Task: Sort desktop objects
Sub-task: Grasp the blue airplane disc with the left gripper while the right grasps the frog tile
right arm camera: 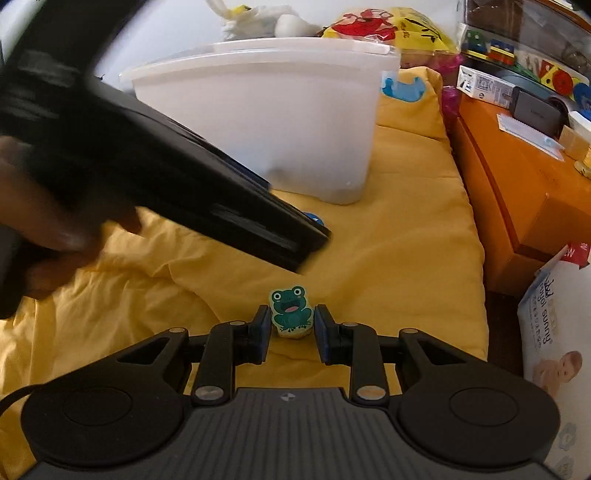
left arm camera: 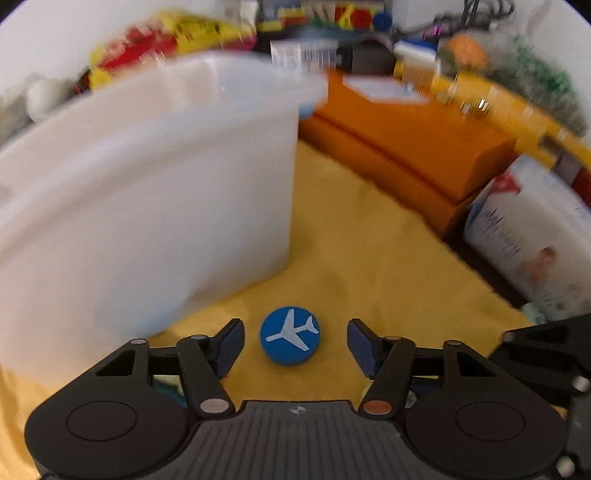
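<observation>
A disc [left arm camera: 290,340] lies on the cloth [left arm camera: 369,240] beside the bin [left arm camera: 147,184].

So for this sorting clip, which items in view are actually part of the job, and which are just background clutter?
In play:
- blue airplane disc, between the open left gripper fingers, not gripped
- frog piece, between the right gripper pads
- white bin, likely the drop target

Lying about:
- orange boxes
- diaper pack
- yellow snack bag
- toys on the shelf

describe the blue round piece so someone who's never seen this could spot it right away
Start at the big white plastic tub standing on the yellow cloth. Just off its near corner, between the open fingers of the left gripper, lies the blue disc. It alone is round and carries a white airplane.
</observation>
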The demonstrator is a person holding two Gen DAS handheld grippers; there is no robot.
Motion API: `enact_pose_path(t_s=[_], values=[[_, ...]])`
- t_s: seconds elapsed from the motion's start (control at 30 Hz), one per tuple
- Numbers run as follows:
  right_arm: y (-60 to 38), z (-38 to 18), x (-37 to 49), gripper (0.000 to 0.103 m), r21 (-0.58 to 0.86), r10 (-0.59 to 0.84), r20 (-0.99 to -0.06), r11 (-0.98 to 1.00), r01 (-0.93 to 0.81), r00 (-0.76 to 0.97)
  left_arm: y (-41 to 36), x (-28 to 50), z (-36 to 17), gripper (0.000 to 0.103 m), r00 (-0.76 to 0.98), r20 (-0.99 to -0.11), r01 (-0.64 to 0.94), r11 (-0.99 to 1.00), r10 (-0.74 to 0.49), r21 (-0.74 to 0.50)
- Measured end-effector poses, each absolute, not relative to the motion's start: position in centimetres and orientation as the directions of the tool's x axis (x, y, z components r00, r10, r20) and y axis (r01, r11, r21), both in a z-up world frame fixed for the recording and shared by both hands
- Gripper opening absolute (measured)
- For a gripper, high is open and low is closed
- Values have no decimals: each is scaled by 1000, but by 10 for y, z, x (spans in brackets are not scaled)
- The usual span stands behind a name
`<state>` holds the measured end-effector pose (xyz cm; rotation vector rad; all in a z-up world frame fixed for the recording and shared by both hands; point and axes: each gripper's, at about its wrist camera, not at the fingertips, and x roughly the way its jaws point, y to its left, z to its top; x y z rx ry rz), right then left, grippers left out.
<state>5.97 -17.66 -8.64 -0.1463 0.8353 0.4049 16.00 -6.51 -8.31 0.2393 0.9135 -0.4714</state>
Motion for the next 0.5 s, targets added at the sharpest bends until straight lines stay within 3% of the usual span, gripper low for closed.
enact_pose_path(t_s=[0.1, 0.13, 0.17, 0.3, 0.5], values=[[-171, -90, 65, 31, 27, 283, -746, 918, -397, 603, -59, 163, -93, 57, 512, -801, 472, 881, -310, -39], [-171, -90, 66, 31, 30, 283, -747, 918, -394, 602, -58, 161, -93, 53, 514, -799, 472, 880, -313, -41], [-170, -89, 66, 30, 31, 282, -748, 919, -393, 601, -57, 158, -93, 41, 518, -796, 477, 878, -312, -34], [-171, -90, 65, 29, 36, 281, -746, 922, -384, 603, -55, 139, -87, 41, 547, -779, 508, 861, -307, 17], [-175, -75, 58, 29, 27, 285, -728, 921, -389, 624, -31, 95, -33, 42, 634, -693, 518, 854, -345, 48]])
